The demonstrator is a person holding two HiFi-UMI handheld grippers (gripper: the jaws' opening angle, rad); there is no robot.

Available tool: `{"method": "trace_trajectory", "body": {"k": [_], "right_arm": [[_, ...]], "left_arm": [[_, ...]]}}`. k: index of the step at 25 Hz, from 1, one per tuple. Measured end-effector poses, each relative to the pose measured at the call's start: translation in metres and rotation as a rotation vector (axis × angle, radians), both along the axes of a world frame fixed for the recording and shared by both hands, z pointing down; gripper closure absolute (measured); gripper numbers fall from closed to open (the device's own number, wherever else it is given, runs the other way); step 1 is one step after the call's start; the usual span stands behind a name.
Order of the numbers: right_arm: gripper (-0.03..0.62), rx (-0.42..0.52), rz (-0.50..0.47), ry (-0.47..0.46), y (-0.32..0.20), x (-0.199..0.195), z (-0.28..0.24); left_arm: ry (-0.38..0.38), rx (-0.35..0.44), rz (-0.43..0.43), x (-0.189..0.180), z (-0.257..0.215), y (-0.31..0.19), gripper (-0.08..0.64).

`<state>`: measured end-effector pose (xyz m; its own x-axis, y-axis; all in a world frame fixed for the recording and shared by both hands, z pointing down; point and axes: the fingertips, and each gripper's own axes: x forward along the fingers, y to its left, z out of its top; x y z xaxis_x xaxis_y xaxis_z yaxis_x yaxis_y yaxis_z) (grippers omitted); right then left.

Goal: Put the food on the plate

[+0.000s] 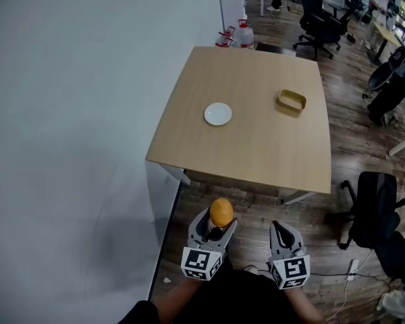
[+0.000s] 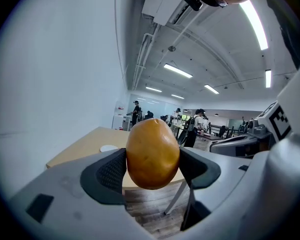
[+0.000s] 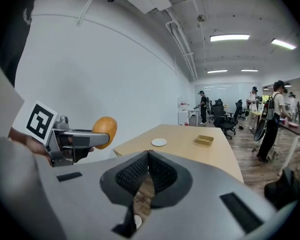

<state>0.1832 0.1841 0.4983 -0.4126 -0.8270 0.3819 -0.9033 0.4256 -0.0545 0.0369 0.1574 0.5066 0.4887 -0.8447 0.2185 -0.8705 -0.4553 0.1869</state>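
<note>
My left gripper (image 1: 220, 223) is shut on an orange-yellow potato-shaped food item (image 1: 221, 212), held over the floor short of the table's near edge. The same food (image 2: 152, 153) fills the middle of the left gripper view, pinched between both pads. A small white plate (image 1: 218, 114) lies on the wooden table (image 1: 256, 147), left of centre, far ahead of both grippers. My right gripper (image 1: 282, 231) is shut with nothing in it, beside the left one. In the right gripper view the plate (image 3: 159, 142) and the held food (image 3: 104, 132) both show.
A shallow yellow-brown container (image 1: 291, 101) sits on the table's right side. A white wall (image 1: 74, 127) runs along the left. Black office chairs (image 1: 374, 211) stand on the wood floor to the right; more chairs and people are far back.
</note>
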Motion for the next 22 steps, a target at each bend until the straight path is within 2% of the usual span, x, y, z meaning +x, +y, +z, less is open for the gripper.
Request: {"method": "trace_trajectory", "body": {"k": [3, 6, 10, 15, 22], "right_arm": [[0.532, -0.013, -0.003, -0.018, -0.045, -0.026, 0.002], [0.532, -0.014, -0.017, 0.002, -0.082, -0.059, -0.003], [0.532, -0.019, -0.017, 0.018, -0.122, -0.092, -0.008], [0.534, -0.023, -0.009, 0.046, -0.152, -0.119, -0.006], [0.532, -0.011, -0.01, 0.048, -0.176, -0.143, -0.008]], "left_arm": [[0.012, -0.02, 0.023, -0.023, 0.008, -0.04, 0.23], [0.025, -0.042, 0.04, -0.049, 0.012, -0.075, 0.23], [0.029, -0.01, 0.049, -0.082, 0.004, -0.118, 0.23], [0.056, -0.007, 0.038, -0.116, 0.006, -0.153, 0.23], [0.089, 0.002, 0.032, -0.142, 0.008, -0.184, 0.23]]}}
